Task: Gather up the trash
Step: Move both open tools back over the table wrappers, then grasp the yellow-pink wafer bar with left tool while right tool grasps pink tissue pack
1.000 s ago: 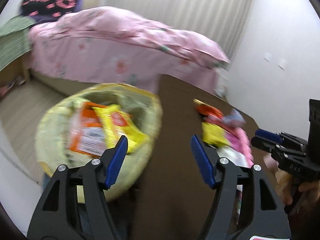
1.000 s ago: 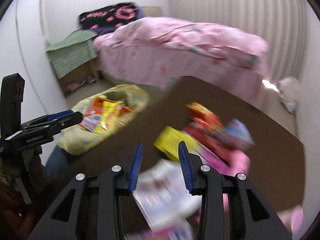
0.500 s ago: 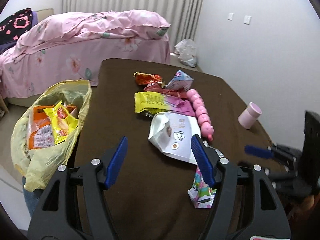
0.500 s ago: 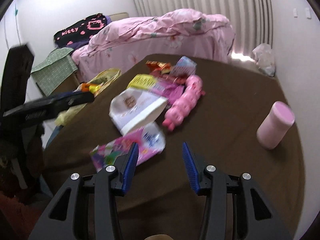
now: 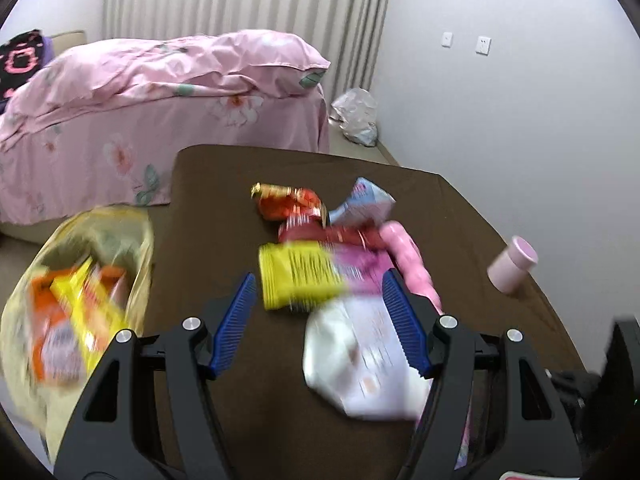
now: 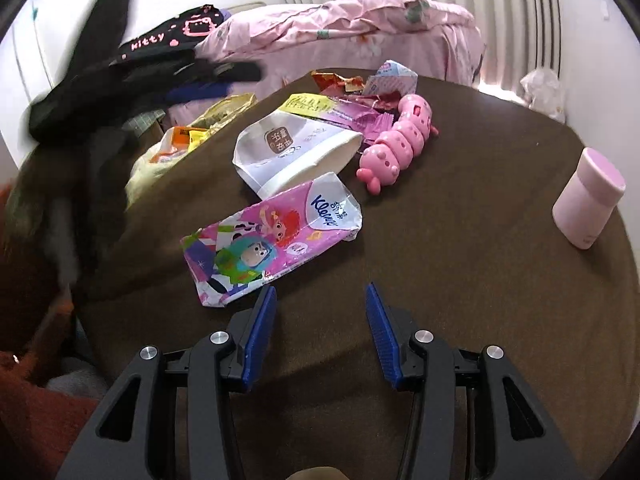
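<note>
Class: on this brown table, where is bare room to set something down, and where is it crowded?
Bare: between the pink toy caterpillar and the pink cup, and the near strip below the Kleenex wrapper. Crowded: the wrapper pile around the white pouch.

Tissue pack (image 6: 272, 240) lies on table (image 6: 460, 220) just ahead-left of right tongs (image 6: 320, 312); pouch (image 6: 292, 152) behind it, toy (image 6: 400, 144) ahead, cup (image 6: 588, 200) far right, trash bag (image 5: 80, 300) left of left tongs (image 5: 320, 300).
</note>
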Demonstrator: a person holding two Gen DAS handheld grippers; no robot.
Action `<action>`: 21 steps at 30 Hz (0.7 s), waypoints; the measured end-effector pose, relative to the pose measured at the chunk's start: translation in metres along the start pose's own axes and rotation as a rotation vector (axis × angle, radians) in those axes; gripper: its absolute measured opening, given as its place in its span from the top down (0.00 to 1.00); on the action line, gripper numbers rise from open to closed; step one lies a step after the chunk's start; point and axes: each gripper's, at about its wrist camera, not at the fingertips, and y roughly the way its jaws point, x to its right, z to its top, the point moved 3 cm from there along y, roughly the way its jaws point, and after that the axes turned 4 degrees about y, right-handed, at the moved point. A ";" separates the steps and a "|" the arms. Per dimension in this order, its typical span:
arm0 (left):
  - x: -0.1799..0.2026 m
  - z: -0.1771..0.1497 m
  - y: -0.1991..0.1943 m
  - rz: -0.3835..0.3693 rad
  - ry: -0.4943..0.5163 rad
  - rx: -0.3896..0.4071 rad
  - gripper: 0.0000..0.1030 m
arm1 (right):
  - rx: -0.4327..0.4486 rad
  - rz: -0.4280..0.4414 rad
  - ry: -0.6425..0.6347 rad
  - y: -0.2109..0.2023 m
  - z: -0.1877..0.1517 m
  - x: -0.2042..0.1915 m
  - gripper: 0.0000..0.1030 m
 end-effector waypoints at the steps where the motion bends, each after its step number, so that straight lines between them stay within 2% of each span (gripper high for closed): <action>1: -0.004 0.008 0.013 -0.008 0.016 -0.019 0.40 | 0.000 -0.004 -0.003 0.000 0.000 0.000 0.57; 3: -0.010 0.021 0.036 -0.006 0.045 -0.043 0.40 | -0.006 -0.013 -0.017 0.000 0.000 -0.002 0.56; 5: -0.010 0.027 0.055 -0.048 0.071 -0.089 0.40 | -0.016 -0.026 -0.039 0.001 -0.001 -0.005 0.55; 7: -0.012 0.024 0.072 -0.120 0.059 -0.162 0.40 | -0.025 -0.022 -0.036 0.000 -0.002 -0.007 0.50; 9: -0.012 0.016 0.077 -0.143 0.055 -0.204 0.40 | -0.037 -0.011 -0.036 -0.002 -0.003 -0.007 0.47; 11: -0.011 0.006 0.071 -0.130 0.057 -0.205 0.40 | -0.050 0.012 -0.032 -0.004 -0.004 -0.008 0.46; 15: -0.006 -0.021 0.049 -0.181 -0.042 -0.242 0.40 | -0.049 0.094 0.099 -0.008 -0.002 -0.005 0.47; 18: 0.003 -0.039 0.023 -0.186 -0.072 -0.227 0.40 | -0.036 0.078 0.108 -0.006 0.000 -0.016 0.47; 21: 0.006 -0.051 -0.001 -0.156 -0.089 -0.187 0.40 | -0.034 0.039 0.100 0.001 0.001 -0.023 0.46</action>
